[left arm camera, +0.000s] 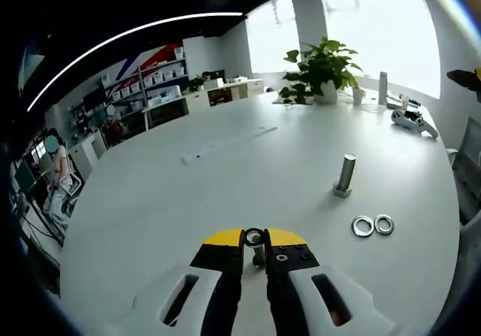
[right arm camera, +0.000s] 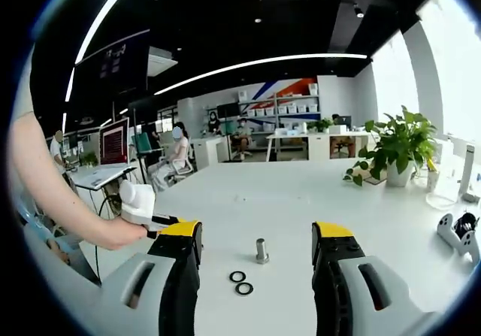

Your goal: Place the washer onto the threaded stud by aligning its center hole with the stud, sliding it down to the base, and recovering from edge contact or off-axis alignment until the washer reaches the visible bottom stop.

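Big white table (left arm camera: 225, 171) runs across both views, open-plan office behind it. Potted plant (left arm camera: 323, 69) sits at the far end near the window, with a game controller (left arm camera: 413, 119) just beside it. In the right gripper view I see a person's arm (right arm camera: 60, 201) coming in from the left, reaching toward the gripper.

My left gripper (left arm camera: 255, 238) has its jaws pinched together on a washer (left arm camera: 254, 237), held on edge so the hole faces the camera. My right gripper (right arm camera: 258, 234) has its jaws wide apart, holding nothing, hovering over the table.

The threaded stud (left arm camera: 346, 177) stands upright on its head, well apart from the held washer, off to the right of it in the left gripper view. Two spare washers (left arm camera: 373, 225) lie flat, touching each other, near the stud's base. The stud carries no washer yet, so I judge the placement is not started.

Risks from here: the washer is on edge and needs turning flat, or it strikes the stud's top rim and jams off-axis. A hard side hit could tip the free-standing stud. A thin pinch grip may let the washer slip or twist.
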